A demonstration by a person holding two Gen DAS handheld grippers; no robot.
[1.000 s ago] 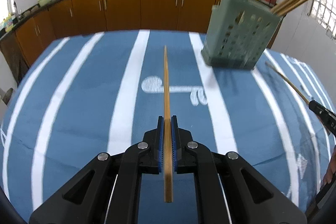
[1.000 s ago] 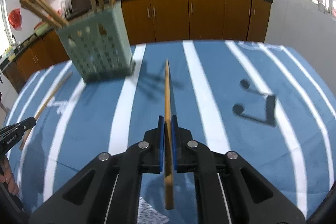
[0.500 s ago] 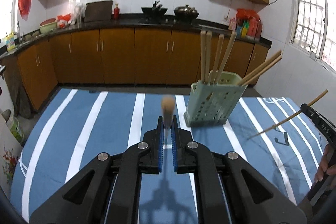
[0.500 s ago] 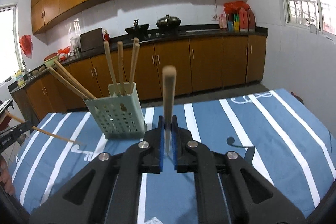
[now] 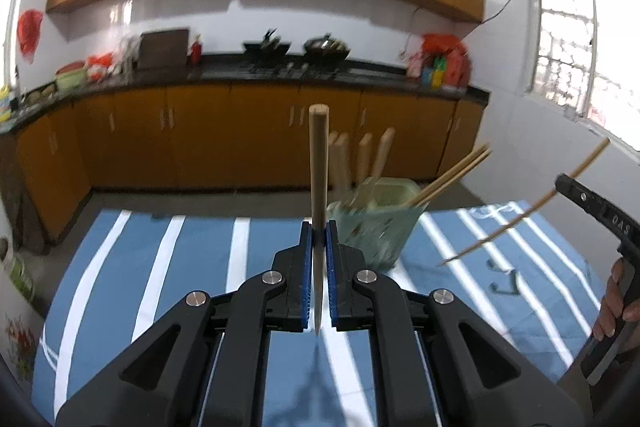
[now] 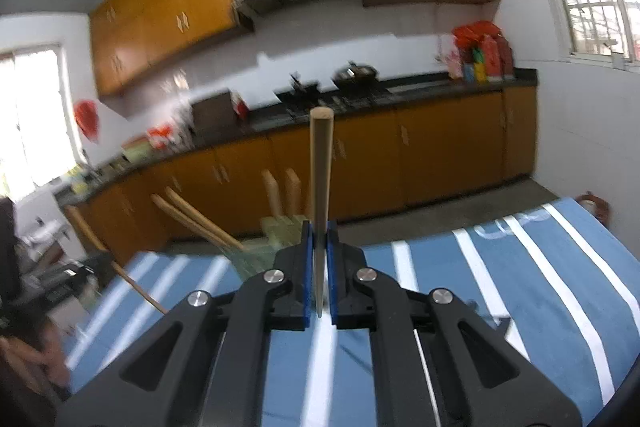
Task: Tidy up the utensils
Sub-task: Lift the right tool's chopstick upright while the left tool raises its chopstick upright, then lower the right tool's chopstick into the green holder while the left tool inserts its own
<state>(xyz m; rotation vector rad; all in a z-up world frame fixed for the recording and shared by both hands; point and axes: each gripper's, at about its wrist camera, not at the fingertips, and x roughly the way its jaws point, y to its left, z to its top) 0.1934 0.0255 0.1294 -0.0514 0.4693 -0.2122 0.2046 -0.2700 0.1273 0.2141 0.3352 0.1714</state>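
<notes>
A: Item one, the left black two-finger gripper [image 5: 319,239]. Pose?

B: Raised above the table and aimed level at the kitchen wall. Its blue-padded fingers [image 5: 306,267] are pinched on a long tapered wooden chopstick [image 5: 319,187], which stands upright, blunt end at 12 o'clock, thin tip at 6 o'clock behind the pads.

A: Item two, the right black two-finger gripper [image 6: 319,239].

B: Same attitude, slightly tilted. Its pads are clamped on a second tapered wooden chopstick [image 6: 320,195], also upright with the thick end up. In the left view this gripper sits at 3 o'clock, its chopstick slanting from 1 o'clock down toward 8 o'clock.

A: Item three, the container.

B: A pale green perforated plastic utensil holder [image 5: 376,227], on the blue cloth with white stripes [image 5: 192,267]. In the left view it is just past the fingertips at 1 o'clock, partly hidden by the right finger. It holds several wooden chopsticks [image 5: 362,163]: some near upright, two leaning out toward 2 o'clock. In the right view the holder [image 6: 280,231] shows at 11 o'clock, blurred, behind the left finger.

A: Edges and room?

B: The cloth's far edge runs just beyond the holder, floor and orange-brown wooden base cabinets [image 5: 200,135] behind. Open striped cloth lies from 7 to 10 o'clock in the left view and from 2 to 4 o'clock in the right.
</notes>
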